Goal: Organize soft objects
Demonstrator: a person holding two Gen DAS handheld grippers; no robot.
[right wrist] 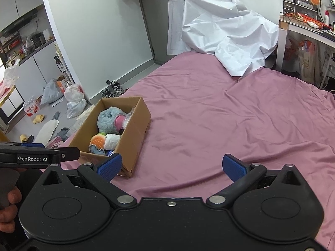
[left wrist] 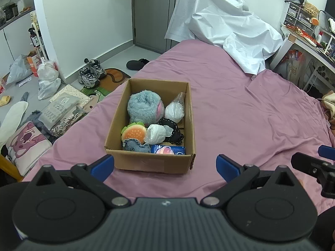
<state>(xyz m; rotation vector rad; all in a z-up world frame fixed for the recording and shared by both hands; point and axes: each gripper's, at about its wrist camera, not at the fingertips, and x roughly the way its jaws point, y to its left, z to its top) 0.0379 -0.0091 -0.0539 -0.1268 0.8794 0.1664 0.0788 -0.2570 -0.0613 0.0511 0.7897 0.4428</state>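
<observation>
Both tools hover low over the near edge of the bed (left wrist: 240,108). From its own camera, the left hand-held gripper (left wrist: 165,165) has its blue pads spread wide with nothing between them, and the right hand-held gripper (right wrist: 171,166) is likewise released and empty.

Just beyond the left one, a cardboard box (left wrist: 150,163) sits on the pink sheet toward the bed's left edge, and the soft things are all inside it. A fluffy grey-blue plush (left wrist: 144,107) fills the far half, with a clear bag of white stuffing (left wrist: 175,109) beside it against the right wall. Nearer lie a burger-shaped toy (left wrist: 134,133), a crumpled white bag (left wrist: 156,133), a black studded piece (left wrist: 173,130), a denim scrap (left wrist: 136,146) and a blue packet (left wrist: 168,150).

At the bed's far edge, a white sheet (left wrist: 222,23) drapes over something bulky.
</observation>
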